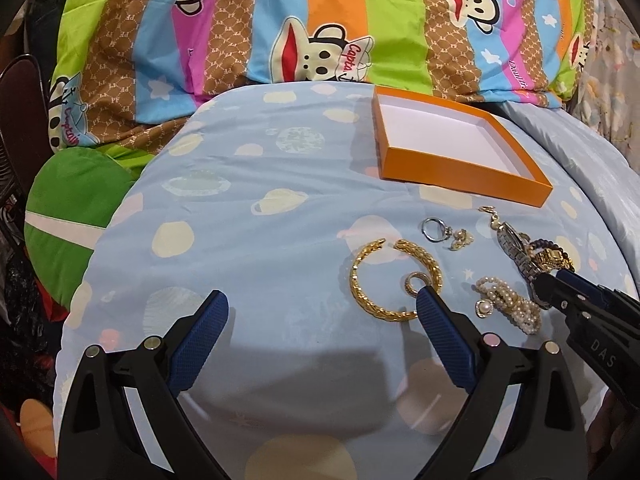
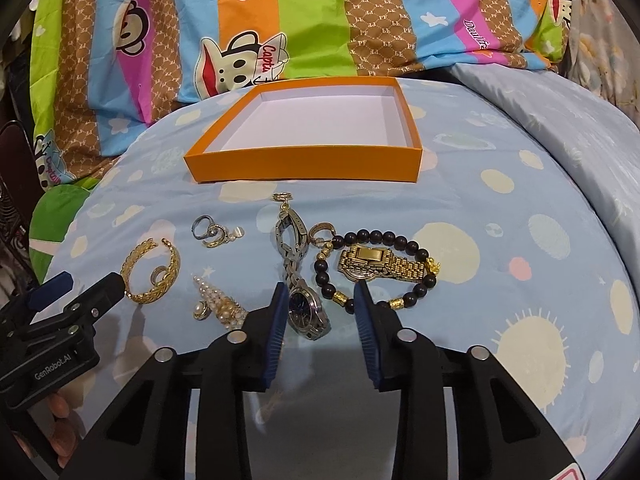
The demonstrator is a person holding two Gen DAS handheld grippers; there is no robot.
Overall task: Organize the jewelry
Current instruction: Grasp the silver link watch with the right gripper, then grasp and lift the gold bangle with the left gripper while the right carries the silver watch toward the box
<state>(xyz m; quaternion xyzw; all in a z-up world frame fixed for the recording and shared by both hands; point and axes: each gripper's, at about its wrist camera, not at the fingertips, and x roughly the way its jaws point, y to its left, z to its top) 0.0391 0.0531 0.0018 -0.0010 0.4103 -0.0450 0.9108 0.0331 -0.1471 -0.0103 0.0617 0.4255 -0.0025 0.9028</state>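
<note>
Right gripper (image 2: 320,300) gapes over the silver watch (image 2: 308,312); left gripper (image 1: 320,312) spread wide

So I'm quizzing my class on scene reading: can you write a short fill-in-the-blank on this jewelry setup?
1. The orange box has ____ inside it.
2. The silver watch lies between the jaws of the ____ gripper.
3. The beaded bracelet is strung with dark beads and circles the ____ watch.
4. The left gripper has its jaws ____, near the gold bangle.

Missing words: nothing; right; gold; open
</note>
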